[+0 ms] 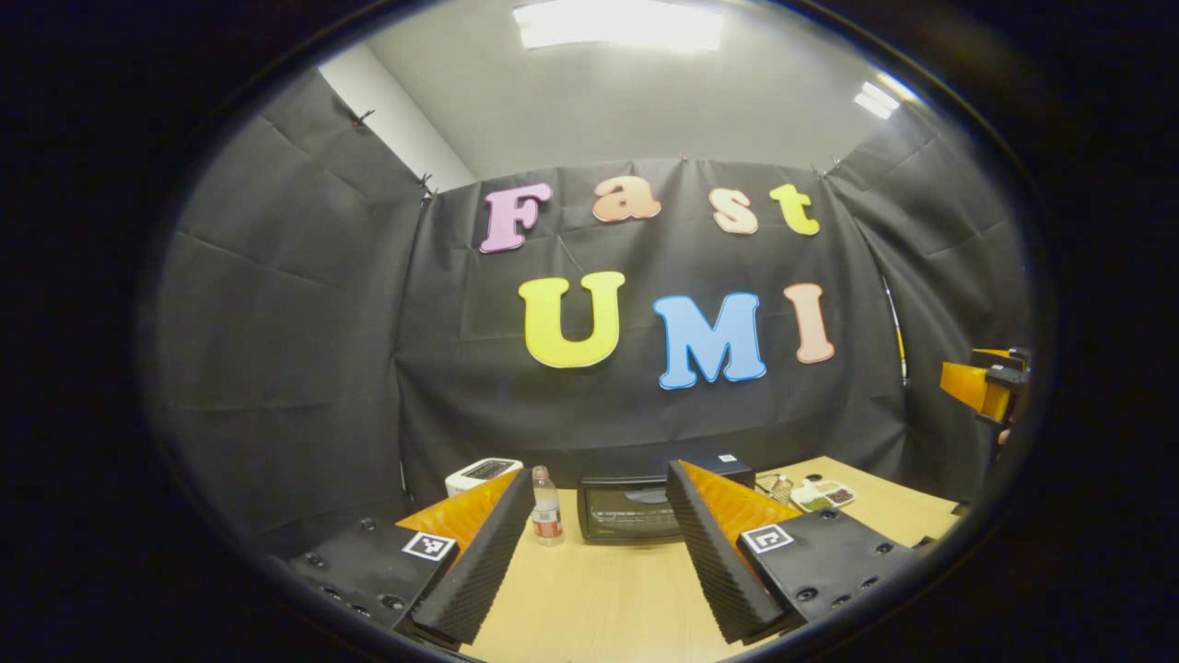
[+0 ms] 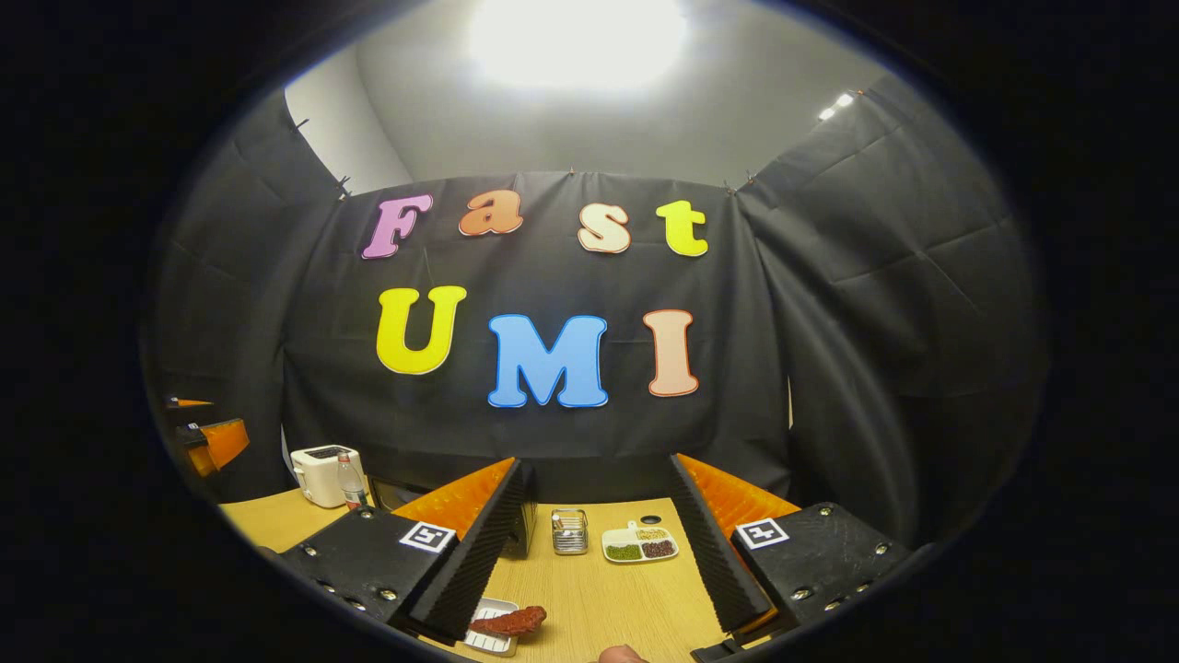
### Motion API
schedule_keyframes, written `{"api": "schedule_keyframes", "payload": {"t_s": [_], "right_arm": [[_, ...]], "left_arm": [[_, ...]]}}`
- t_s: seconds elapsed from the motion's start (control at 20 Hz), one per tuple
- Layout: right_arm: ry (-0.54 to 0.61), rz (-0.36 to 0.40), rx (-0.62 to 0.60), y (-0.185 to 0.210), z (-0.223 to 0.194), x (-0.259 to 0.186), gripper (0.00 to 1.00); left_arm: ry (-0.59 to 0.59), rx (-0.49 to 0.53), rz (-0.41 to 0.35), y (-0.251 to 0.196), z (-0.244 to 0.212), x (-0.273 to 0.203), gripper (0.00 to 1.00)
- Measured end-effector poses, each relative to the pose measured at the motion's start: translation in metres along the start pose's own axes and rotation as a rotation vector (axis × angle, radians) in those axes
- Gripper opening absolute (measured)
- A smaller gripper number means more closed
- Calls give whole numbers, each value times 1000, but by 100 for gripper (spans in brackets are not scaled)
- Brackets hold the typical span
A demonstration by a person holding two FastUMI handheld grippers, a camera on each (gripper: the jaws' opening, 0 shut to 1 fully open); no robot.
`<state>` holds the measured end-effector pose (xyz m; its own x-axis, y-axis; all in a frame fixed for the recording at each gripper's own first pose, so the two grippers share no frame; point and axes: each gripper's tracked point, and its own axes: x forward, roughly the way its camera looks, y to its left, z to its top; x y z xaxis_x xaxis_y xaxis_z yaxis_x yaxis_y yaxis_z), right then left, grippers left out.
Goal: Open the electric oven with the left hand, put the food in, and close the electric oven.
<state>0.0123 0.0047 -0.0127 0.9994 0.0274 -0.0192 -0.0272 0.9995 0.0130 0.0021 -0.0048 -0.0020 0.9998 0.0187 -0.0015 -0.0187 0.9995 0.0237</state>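
The black electric oven (image 1: 636, 509) stands on the wooden table, door closed, straight ahead between my left gripper's fingers. My left gripper (image 1: 599, 552) is open and empty, well short of the oven. In the right gripper view a reddish-brown piece of food (image 2: 509, 621) lies on a small white tray (image 2: 488, 640) near the table's front edge, just beside the left finger. My right gripper (image 2: 599, 562) is open, with nothing held. The oven's edge (image 2: 527, 527) peeks from behind that left finger. The right gripper (image 1: 986, 387) also shows far right in the left gripper view, and the left gripper (image 2: 207, 437) far left in the right gripper view.
A clear bottle (image 1: 546, 506) with a red label stands left of the oven, beside a white toaster (image 1: 481, 474). A wire holder (image 2: 569, 531) and a white divided dish (image 2: 640, 545) of beans sit to the oven's right. Black cloth walls surround the table (image 1: 608, 599).
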Motion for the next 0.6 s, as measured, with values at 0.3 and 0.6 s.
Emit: {"api": "schedule_keyframes", "payload": {"t_s": [0.3,0.6], "right_arm": [[0,36,-13,-10,-9,11,95],[-5,118,-31,-14,-24,21,95]], "left_arm": [[-3,-12,15,-20,2,10,100],[-7,-37,49,-40,-4,45,100]]}}
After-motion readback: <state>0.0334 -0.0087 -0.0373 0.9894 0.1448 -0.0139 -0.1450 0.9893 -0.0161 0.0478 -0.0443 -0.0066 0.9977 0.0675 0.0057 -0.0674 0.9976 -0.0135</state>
